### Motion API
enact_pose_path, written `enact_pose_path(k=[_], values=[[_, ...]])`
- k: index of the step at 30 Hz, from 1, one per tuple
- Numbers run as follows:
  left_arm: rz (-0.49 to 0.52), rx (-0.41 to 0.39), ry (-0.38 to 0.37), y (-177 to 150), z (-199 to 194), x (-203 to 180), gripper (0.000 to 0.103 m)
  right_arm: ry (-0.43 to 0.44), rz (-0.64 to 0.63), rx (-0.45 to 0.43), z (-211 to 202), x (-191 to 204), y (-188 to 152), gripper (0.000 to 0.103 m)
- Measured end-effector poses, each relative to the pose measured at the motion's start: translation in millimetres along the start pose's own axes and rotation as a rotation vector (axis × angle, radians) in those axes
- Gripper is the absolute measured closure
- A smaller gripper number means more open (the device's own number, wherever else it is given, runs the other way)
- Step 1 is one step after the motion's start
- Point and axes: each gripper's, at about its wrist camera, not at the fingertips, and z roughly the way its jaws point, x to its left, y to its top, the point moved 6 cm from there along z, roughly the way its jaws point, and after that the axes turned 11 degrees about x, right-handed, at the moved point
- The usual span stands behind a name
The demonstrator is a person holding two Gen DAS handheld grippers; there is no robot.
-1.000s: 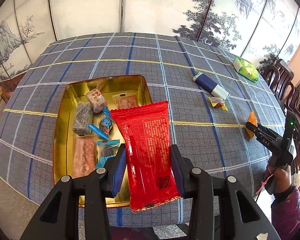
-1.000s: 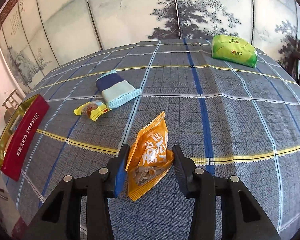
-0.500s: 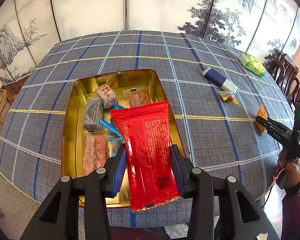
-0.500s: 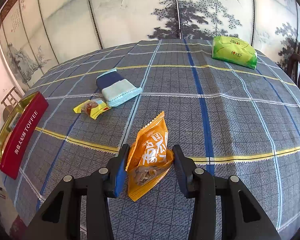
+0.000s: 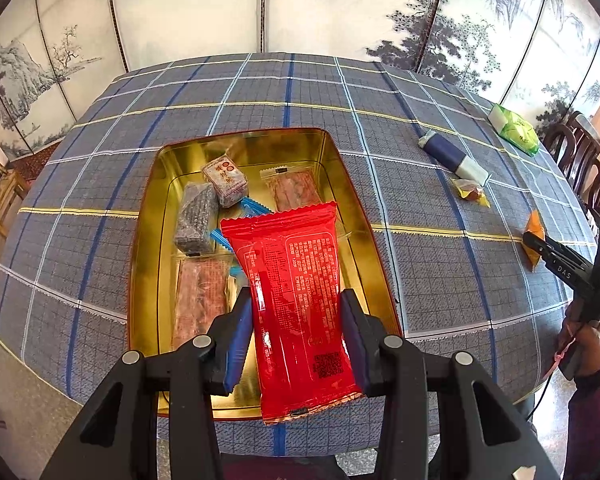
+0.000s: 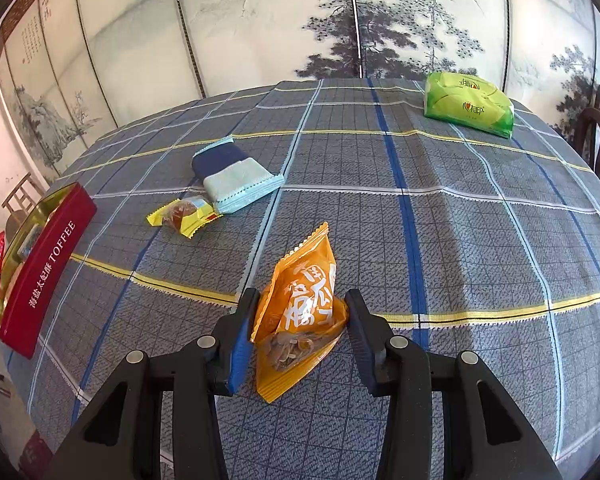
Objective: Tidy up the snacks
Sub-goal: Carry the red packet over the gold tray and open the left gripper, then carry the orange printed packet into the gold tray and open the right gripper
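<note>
Gold-lined rectangular metal tin (image 5: pixel 148 240) with a red outer wall sits toward the left of the desk (image 5: pixel 420 280), which is covered by a grey-blue checked cloth. Inside it lie several wrapped snacks: a dark grey bar (image 5: pixel 196 222), a small pinkish-white cube packet (image 5: pixel 225 179) and two clear packs of reddish pieces (image 5: pixel 200 304). Above the tin's near half, the left tool (image 5: pixel 296 336) is clamped on a long flat red foil snack packet (image 5: pixel 296 296), gripping both its long edges. Further right on the cloth lie a navy and pale blue packet (image 6: pixel 236 176) with a small yellow-wrapped sweet (image 6: pixel 182 216) just beside it. The right tool (image 6: pixel 298 332) is closed on an orange seed pouch (image 6: pixel 304 304), whose lower corner rests on the cloth. At the far right edge sits a green plastic tissue pack (image 6: pixel 468 104), well apart from the rest.
</note>
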Motion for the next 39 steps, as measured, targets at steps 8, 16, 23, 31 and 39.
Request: enact_pose_path(k=[8, 16, 23, 31, 39], values=[[-0.019, -0.001, 0.01, 2.2, 5.5, 8.9, 0.065, 0.0, 0.0, 0.0, 0.1, -0.4, 0.2, 0.058], [0.008, -0.006, 0.024, 8.9, 12.2, 3.5, 0.078, -0.001, -0.001, 0.0, 0.0, -0.4, 0.2, 0.058], [-0.004, -0.011, 0.029, 11.5, 11.6, 7.2, 0.077, 0.001, 0.0, 0.0, 0.2, -0.4, 0.3, 0.058], [-0.019, -0.028, 0.036, 3.1, 4.6, 11.1, 0.075, 0.0, -0.001, 0.0, 0.3, -0.5, 0.3, 0.058], [-0.008, -0.056, 0.074, -6.5, -3.1, 9.0, 0.062, -0.003, -0.006, 0.001, -0.4, 1.2, -1.6, 0.058]])
